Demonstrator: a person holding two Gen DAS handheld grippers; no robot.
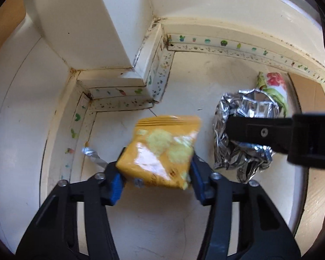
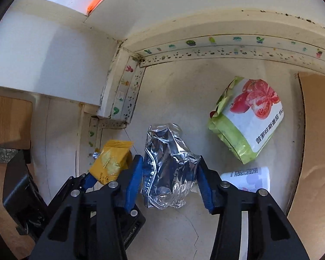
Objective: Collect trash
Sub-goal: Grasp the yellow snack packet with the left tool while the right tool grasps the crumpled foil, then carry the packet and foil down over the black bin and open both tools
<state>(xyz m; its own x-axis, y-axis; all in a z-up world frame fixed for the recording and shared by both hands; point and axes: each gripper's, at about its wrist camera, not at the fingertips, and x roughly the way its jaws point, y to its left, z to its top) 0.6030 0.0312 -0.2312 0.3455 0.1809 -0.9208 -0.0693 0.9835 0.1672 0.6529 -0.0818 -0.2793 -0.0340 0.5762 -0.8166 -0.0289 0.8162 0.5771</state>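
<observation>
A pale, stained bench [image 2: 173, 91] met white walls edged with cactus-print tape [image 2: 205, 43]; cardboard [image 2: 314, 130] lay along its right side. One tomato-print bag [image 2: 247, 119] lay well beyond the right gripper [image 2: 170, 173], whose part-open jaws pressed both sides of one crumpled silver foil bag [image 2: 169, 169]. One white label-printed packet [image 2: 249, 176] lay just right of them. The left gripper [image 1: 155, 173] had its jaws part-closed on one yellow cracker packet [image 1: 162, 151], with one small foil scrap [image 1: 93, 156] beside it.
</observation>
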